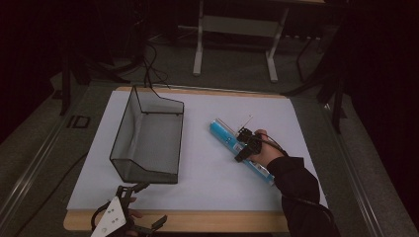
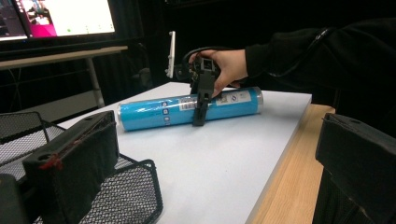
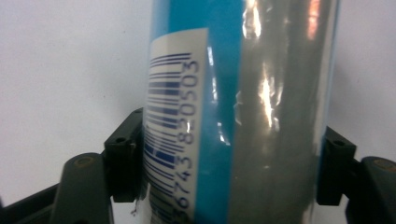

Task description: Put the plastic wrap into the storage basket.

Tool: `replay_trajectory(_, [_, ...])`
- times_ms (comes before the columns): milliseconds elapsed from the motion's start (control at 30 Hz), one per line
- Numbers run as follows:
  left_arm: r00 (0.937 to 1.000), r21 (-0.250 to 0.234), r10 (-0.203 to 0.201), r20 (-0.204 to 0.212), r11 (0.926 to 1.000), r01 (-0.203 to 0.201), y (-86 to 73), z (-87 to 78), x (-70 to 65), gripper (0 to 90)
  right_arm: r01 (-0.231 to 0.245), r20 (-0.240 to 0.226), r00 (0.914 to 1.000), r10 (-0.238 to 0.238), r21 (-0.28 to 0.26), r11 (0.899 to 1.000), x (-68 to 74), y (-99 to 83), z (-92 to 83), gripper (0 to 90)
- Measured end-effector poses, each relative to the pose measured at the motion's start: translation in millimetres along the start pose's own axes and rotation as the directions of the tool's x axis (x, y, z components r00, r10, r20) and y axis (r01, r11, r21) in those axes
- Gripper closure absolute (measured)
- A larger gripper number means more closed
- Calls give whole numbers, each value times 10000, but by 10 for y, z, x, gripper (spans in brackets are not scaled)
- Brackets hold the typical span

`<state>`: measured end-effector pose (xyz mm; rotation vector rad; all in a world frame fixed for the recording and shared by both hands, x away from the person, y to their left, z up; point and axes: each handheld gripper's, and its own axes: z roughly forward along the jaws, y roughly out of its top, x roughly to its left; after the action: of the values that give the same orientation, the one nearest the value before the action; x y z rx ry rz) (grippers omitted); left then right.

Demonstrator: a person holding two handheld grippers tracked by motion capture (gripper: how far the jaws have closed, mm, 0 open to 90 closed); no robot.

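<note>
The right gripper (image 1: 245, 144) is clamped on the blue roll (image 1: 225, 134); the left gripper (image 1: 129, 207) seems open, holding nothing.

A dim lab or studio; lit monitors (image 2: 56, 18) on a desk (image 2: 60, 55); cables (image 1: 148, 66) across grey floor (image 1: 232, 74).

One blue tube (image 1: 240, 149), one black mesh basket (image 1: 148, 136) and two hand-held grippers (image 1: 245, 143) are on the table.

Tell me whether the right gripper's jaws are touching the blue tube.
Touching. In the right gripper view both black pads press against the sides of the blue tube; the left gripper view shows the right gripper straddling it on the white table.
</note>
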<state>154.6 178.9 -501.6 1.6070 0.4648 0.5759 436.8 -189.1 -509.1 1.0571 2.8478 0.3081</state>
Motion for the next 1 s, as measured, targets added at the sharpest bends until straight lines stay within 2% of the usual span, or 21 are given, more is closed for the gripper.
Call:
replay_trajectory(67, [10000,25,32,-18,10000,-32,0,2,-2,1,-150,17,9999,150,155,9998,0,20,0,310])
replay_trajectory(267, [10000,94,51,-80,9999,-50,-9,14,9,1,-469,168,9988,467,111,9988,-7,25,-24,317])
replay_trajectory(333, [9999,134,67,-79,9999,-66,-10,18,9,1,-747,56,9972,746,70,9972,-41,30,-60,317])
replay_trajectory(400, [9999,138,73,-83,9999,-72,-10,18,8,0,-792,30,9969,792,-88,9968,-53,26,-90,317])
replay_trajectory(433, [9999,143,72,-95,9999,-71,-12,19,8,0,-1074,-136,9942,1069,-476,9931,-85,28,-209,318])
replay_trajectory(533, [9999,184,115,-108,9998,-113,-12,23,6,1,-1326,-147,9912,1319,-839,9876,-107,42,-319,318])
replay_trajectory(667, [9997,221,198,-134,9996,-195,-11,25,-4,1,-1888,-386,9819,1853,-1267,9738,-151,70,-472,318])
replay_trajectory(733, [9997,240,193,-137,9995,-190,-13,27,-3,0,-2242,-534,9744,2184,-1584,9616,-173,80,-547,318])
replay_trajectory(833, [9996,258,239,-161,9994,-235,-13,32,-2,1,-2750,-1098,9605,2557,-2337,9326,-219,79,-663,317])
replay_trajectory(867, [9996,261,246,-160,9994,-242,-14,34,-3,0,-2811,-1150,9588,2599,-2494,9267,-227,79,-687,318])
replay_trajectory(1000, [9995,299,272,-161,9992,-267,-14,37,-9,1,-3304,-1519,9432,2955,-3346,8825,-242,91,-800,317])
